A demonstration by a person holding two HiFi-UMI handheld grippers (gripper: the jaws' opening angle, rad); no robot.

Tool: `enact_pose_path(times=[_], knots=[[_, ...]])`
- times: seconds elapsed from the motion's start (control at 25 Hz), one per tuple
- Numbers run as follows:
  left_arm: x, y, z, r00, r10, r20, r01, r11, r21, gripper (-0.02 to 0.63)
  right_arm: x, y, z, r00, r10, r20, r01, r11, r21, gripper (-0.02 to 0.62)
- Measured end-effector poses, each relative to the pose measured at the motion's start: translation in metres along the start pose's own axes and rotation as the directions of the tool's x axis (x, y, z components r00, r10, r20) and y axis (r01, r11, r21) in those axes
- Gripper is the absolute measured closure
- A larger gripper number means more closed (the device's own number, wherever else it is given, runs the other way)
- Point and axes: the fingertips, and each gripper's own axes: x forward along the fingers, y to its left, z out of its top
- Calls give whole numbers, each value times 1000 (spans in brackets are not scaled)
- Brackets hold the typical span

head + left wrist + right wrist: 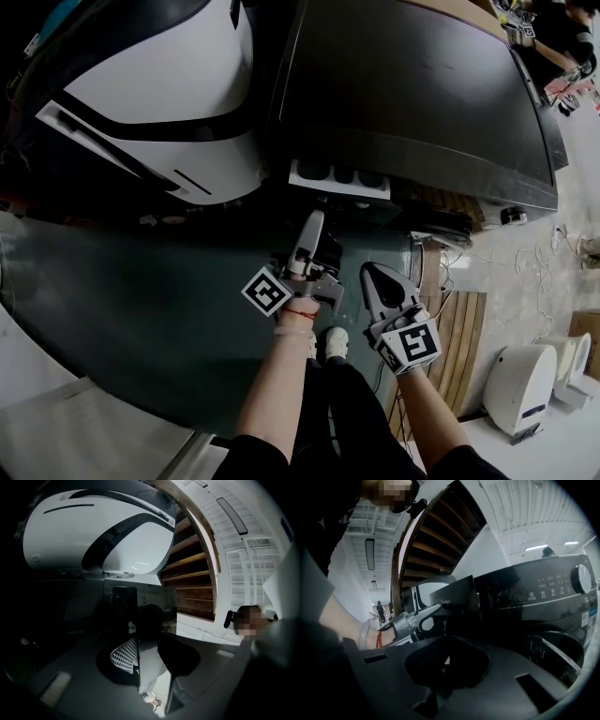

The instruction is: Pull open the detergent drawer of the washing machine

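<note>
Drawer (337,176) is seen pulled out from the washer (422,84). Left gripper (311,225), jaws slightly spread and empty, is held at its six o'clock, likely for pulling; right gripper (370,272), jaws pressed together, is parked aside.

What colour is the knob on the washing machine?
The knob is silvery white; right gripper view shows it best.

1. Our left tongs (312,232) point forward and up, jaws a little apart (a pale gap shows between them).
2. Our right tongs (377,286) sit just beside, lower, jaws together.
3. Our left forearm (279,375) and right forearm (424,408) run bare, side by side.
</note>
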Motion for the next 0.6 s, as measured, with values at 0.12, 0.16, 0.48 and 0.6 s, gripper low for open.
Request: enact_pose_path(times=[0.12, 0.16, 0.48, 0.6], knots=[[-4, -2, -1, 1000, 4, 2, -4, 1000, 6, 471, -2, 2, -3, 1000, 18, -4, -18, 999, -28, 583], [-5, -3, -1, 1000, 5, 2, -5, 1000, 7, 471, -2, 4, -3, 1000, 24, -7, -24, 999, -21, 583], [-17, -11, -8, 1000, -5, 12, 5, 1000, 6, 476, -9, 12, -5, 999, 33, 29, -32, 999, -27, 583], [-23, -15, -10, 1000, -7, -11, 7, 1000, 13, 476, -9, 20, -7, 998, 35, 44, -34, 999, -14, 583]])
